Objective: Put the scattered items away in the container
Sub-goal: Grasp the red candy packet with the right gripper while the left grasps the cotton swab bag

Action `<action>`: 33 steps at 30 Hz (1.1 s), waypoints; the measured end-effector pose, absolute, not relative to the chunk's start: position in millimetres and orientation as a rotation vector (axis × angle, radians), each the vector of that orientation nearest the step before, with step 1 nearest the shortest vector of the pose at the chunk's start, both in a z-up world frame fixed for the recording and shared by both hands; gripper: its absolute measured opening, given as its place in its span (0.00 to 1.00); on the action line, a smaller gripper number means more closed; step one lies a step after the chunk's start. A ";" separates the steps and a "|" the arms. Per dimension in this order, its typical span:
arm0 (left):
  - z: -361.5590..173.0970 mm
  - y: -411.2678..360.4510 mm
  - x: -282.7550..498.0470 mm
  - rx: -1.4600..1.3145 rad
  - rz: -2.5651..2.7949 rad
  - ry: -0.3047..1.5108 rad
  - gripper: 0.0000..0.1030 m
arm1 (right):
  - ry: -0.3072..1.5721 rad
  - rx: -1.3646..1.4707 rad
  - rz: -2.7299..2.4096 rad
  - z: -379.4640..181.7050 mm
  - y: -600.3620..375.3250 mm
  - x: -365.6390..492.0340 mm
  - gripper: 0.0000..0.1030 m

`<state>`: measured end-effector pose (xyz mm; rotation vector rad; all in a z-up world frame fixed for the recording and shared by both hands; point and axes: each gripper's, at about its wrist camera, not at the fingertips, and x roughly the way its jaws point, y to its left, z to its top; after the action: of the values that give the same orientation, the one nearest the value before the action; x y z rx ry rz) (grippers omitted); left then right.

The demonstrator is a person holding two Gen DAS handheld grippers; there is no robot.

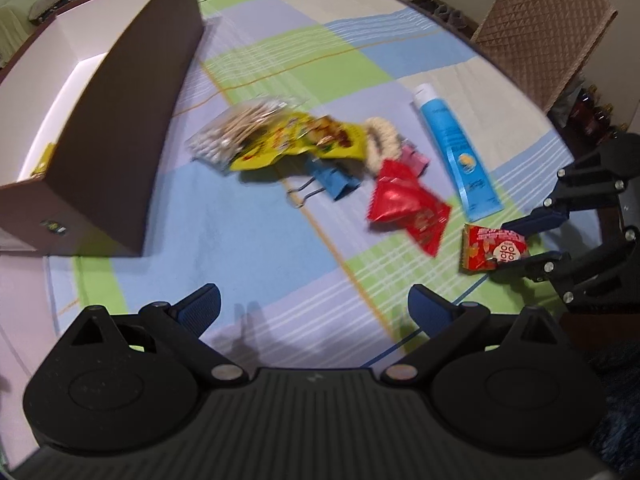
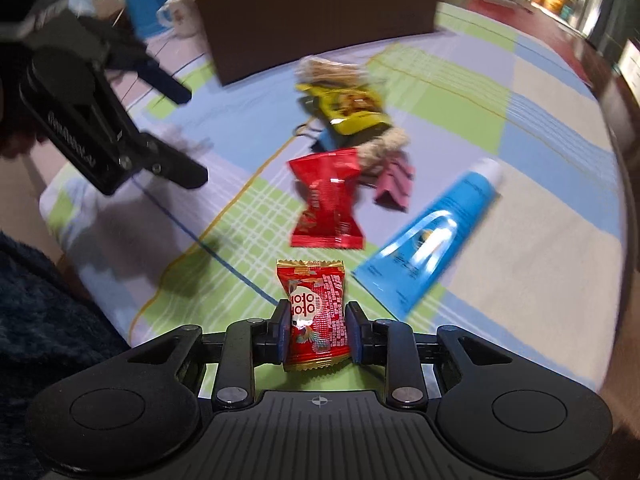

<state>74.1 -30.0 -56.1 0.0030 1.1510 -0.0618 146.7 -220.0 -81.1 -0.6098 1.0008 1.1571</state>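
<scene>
my right gripper (image 2: 316,334) pinches the small red snack packet (image 2: 314,316); left gripper (image 1: 314,308) gapes empty. next i'd carry it to the brown box (image 2: 316,12).

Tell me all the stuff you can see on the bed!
small snack packet: 1, red with gold ends, held in the right gripper
bigger snack packet: 1, red, lying near the middle
tube: 1, blue with white cap, right side of the pile
yellow snack bag: 1, yellow, middle of the pile
cotton swab bag: 1, clear, partly overlapping the yellow snack bag
scrunchie: 1, cream, beside the yellow snack bag
binder clip: 1, blue, below the yellow snack bag
pink item: 1, too blurred to name
box: 1, brown outside, white inside, left
blanket: 1, checked blue, green, lilac, cream, under everything
left gripper: 1, black with blue pads, open
right gripper: 1, black with blue pads, shut on the small snack packet
</scene>
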 end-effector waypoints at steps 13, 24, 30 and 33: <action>-41.8 -38.8 117.1 0.042 -0.073 1.017 0.93 | 1.015 -0.469 1.010 -61.8 -264.0 174.5 0.27; -49.3 -1.8 190.9 0.259 -0.012 1.051 0.82 | 1.024 -0.419 0.976 -62.6 -266.5 193.3 0.27; -83.6 -2.1 221.1 0.442 -0.107 1.197 0.79 | 1.042 -0.390 0.943 -66.4 -266.3 207.7 0.27; -97.5 -1.4 230.7 0.467 -0.147 1.247 0.60 | 1.045 -0.378 0.927 -66.8 -265.8 214.0 0.27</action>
<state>230.7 -1.4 -97.5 0.4666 1.2468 -0.1467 214.0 -265.8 -66.8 -0.3775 1.0452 0.9274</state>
